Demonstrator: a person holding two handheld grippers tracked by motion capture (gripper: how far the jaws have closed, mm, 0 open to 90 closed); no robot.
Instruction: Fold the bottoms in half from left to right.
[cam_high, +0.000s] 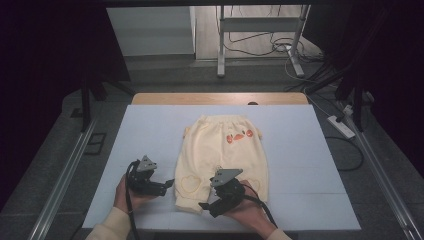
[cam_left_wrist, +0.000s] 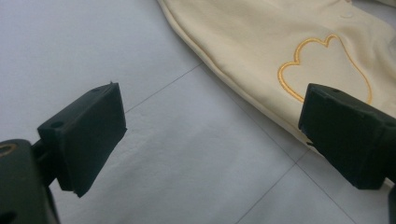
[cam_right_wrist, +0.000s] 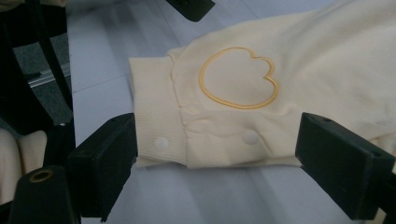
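While the pale yellow baby trousers (cam_high: 223, 157) lie flat and unfolded on the white foam board (cam_high: 300, 165), the left gripper (cam_high: 167, 184) and the right gripper (cam_right_wrist: 219, 154) are both agape, holding nothing; folding looks unstarted.

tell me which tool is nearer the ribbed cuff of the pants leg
Right. The right tool straddles the ribbed cuff, jaws open either side. The left tool sits beside the pants, on the mat.

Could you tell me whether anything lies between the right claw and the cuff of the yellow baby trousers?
Nothing visible does. The right claw stands open with the cuff of the trousers just ahead, between its jaws, flat on the white mat. The left claw waits off to the side, also open.
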